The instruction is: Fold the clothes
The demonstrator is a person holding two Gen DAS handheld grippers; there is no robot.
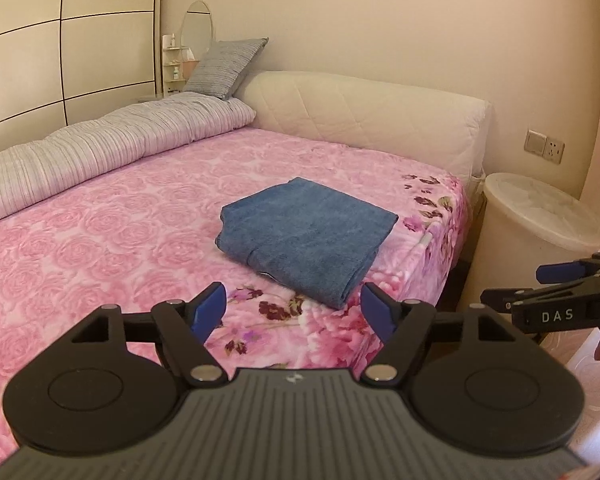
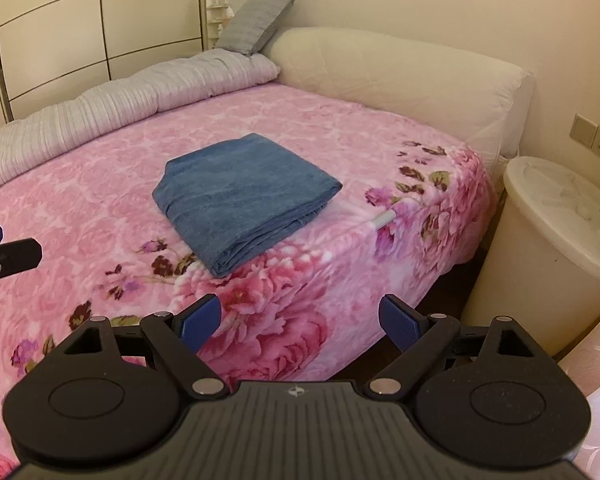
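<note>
A blue garment [image 1: 306, 236] lies folded into a neat rectangle on the pink floral bedspread [image 1: 100, 240], near the bed's right corner. It also shows in the right wrist view [image 2: 244, 196]. My left gripper [image 1: 293, 310] is open and empty, held back from the garment's near edge. My right gripper [image 2: 300, 322] is open and empty, above the bed's near edge, short of the garment. The right gripper's side shows at the right edge of the left wrist view [image 1: 556, 292]. The left gripper's fingertip [image 2: 14, 256] shows at the left edge of the right wrist view.
A striped grey duvet [image 1: 100, 152] lies rolled along the bed's far side, with a grey pillow [image 1: 224, 66] and a cream headboard [image 1: 364, 116]. A white lidded bin [image 2: 556, 252] stands on the floor right of the bed. A wardrobe [image 1: 60, 40] lines the left wall.
</note>
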